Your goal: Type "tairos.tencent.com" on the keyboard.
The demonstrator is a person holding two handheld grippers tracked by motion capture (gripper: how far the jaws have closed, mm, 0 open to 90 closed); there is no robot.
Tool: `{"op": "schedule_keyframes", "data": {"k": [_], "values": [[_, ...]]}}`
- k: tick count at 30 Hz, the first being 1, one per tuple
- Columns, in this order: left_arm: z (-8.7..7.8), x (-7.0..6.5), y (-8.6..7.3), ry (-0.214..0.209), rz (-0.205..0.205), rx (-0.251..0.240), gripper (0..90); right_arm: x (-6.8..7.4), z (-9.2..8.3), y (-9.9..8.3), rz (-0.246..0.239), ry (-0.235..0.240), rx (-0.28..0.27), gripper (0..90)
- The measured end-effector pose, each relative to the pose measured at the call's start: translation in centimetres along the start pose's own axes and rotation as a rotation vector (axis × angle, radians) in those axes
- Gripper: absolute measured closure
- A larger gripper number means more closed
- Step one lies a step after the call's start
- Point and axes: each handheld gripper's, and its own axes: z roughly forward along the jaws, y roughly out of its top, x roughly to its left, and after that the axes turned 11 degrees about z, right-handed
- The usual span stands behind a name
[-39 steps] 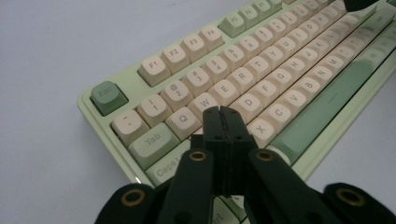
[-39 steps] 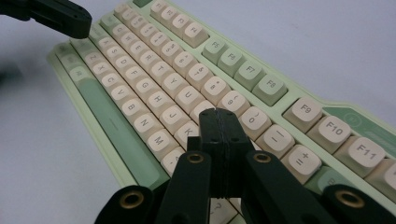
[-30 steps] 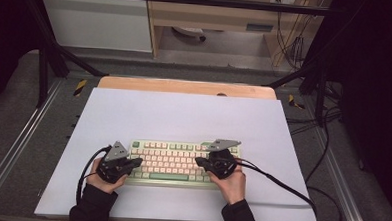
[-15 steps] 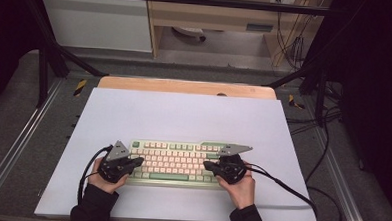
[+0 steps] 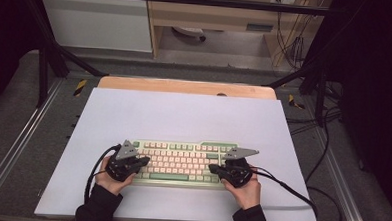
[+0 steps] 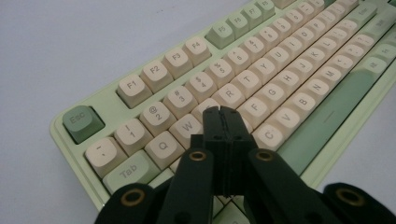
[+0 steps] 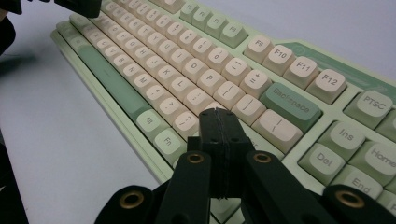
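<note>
A pale green keyboard [image 5: 181, 162] with cream and green keys lies near the front of the white mat [image 5: 184, 115]. My left gripper [image 5: 145, 161] hovers over the keyboard's left end, jaws shut with nothing between them. In the left gripper view its closed tips [image 6: 223, 112] sit just above the letter keys near W and E on the keyboard [image 6: 289, 79]. My right gripper [image 5: 212, 168] is at the keyboard's right end, also shut and empty. Its closed tips [image 7: 218, 114] hang over the keys beside the backslash key on the keyboard [image 7: 187, 60].
A wooden table edge [image 5: 185, 86] shows behind the mat. Black cables [image 5: 290, 188] trail from the right gripper across the mat's right corner. Metal frame rails [image 5: 17, 143] run along both sides. The other gripper [image 7: 79, 5] shows at the top left of the right gripper view.
My right gripper has slid rightward along the keyboard and slightly toward the person. The left gripper has stayed put. Both stay shut.
</note>
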Motion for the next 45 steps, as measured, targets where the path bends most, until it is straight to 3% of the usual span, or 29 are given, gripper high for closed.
{"op": "schedule_keyframes", "data": {"k": [25,45], "values": [[1.1,0.1,-0.4,-0.001,0.007,0.021,90.0,0.1,0.2,-0.1,-0.004,0.007,0.007,90.0],[-0.9,0.4,-0.9,-0.003,-0.010,-0.010,90.0,0.5,0.9,0.0,0.006,0.033,-0.006,90.0]]}}
